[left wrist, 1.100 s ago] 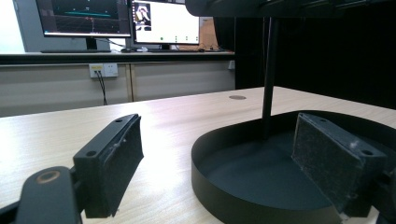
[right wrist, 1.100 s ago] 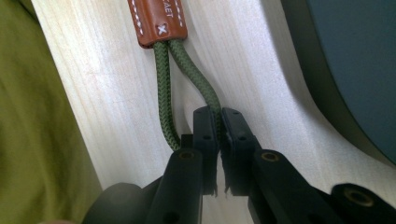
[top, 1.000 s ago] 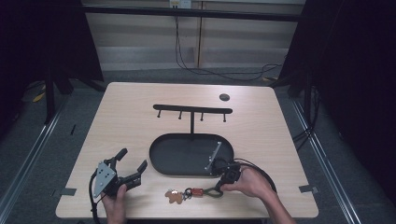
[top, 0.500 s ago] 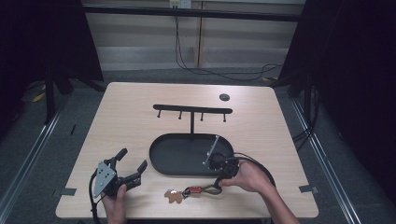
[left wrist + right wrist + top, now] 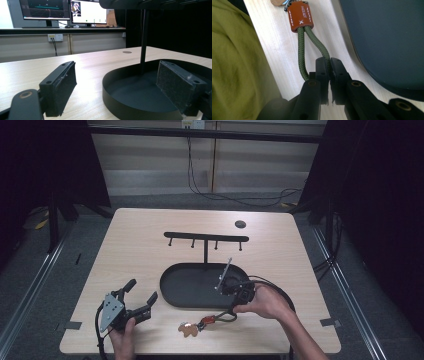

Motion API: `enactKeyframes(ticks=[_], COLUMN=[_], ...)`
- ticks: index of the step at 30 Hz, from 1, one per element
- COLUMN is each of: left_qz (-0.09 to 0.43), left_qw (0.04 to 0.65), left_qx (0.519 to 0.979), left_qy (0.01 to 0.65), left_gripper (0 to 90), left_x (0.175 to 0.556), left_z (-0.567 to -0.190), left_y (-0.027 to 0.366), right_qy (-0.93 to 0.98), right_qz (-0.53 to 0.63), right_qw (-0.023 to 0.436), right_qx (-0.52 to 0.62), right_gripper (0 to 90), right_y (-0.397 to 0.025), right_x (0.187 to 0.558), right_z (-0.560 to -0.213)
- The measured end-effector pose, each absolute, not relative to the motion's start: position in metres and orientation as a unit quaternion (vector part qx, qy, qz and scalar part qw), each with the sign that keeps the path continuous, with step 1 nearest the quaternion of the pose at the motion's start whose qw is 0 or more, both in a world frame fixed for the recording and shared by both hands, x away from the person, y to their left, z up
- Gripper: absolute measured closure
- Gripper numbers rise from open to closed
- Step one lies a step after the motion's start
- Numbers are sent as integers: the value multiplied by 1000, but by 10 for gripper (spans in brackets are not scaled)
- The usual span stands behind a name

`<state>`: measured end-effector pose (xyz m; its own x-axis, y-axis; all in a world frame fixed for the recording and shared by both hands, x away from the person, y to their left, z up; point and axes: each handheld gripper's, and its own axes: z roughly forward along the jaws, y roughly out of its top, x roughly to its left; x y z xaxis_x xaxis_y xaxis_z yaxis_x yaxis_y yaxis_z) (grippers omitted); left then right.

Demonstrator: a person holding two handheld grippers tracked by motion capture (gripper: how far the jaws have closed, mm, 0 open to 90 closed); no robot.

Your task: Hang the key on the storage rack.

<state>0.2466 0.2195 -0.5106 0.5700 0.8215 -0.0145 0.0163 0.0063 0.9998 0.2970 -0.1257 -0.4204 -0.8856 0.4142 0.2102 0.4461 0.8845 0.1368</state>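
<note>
From above, the left tongs point(image 5: 142, 297) rest gaping and empty on the bench point(image 5: 130, 255) beside the black tray point(image 5: 172, 285). The right tongs' point(image 5: 329, 65) own view shows them pinched tight on the green cord loop point(image 5: 312, 42) of a keyring lying on the bench.

In the right gripper view, the green cord loop point(image 5: 312, 47) vanishes between the shut jaws of the right claw point(image 5: 329, 65), and the coin-like tag point(image 5: 278, 2) beyond the orange leather sleeve point(image 5: 300, 16) is cut by the top edge. In the left gripper view, the rack's crossbar point(image 5: 150, 3) is cropped at the top, and the monitors point(image 5: 67, 10) are too blurred to read.
</note>
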Motion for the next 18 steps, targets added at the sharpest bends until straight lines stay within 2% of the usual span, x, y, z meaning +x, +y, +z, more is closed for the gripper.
enactKeyframes(ticks=[18], left_qz=[322], left_qw=[626], left_qx=[627], left_qy=[334], left_gripper=[158], left_x=[247], left_z=[-511], left_y=[220], right_qy=[-971], right_qz=[-78], right_qw=[78], right_qx=[-214], right_gripper=[859], right_y=[-108], right_x=[307], right_z=[-389])
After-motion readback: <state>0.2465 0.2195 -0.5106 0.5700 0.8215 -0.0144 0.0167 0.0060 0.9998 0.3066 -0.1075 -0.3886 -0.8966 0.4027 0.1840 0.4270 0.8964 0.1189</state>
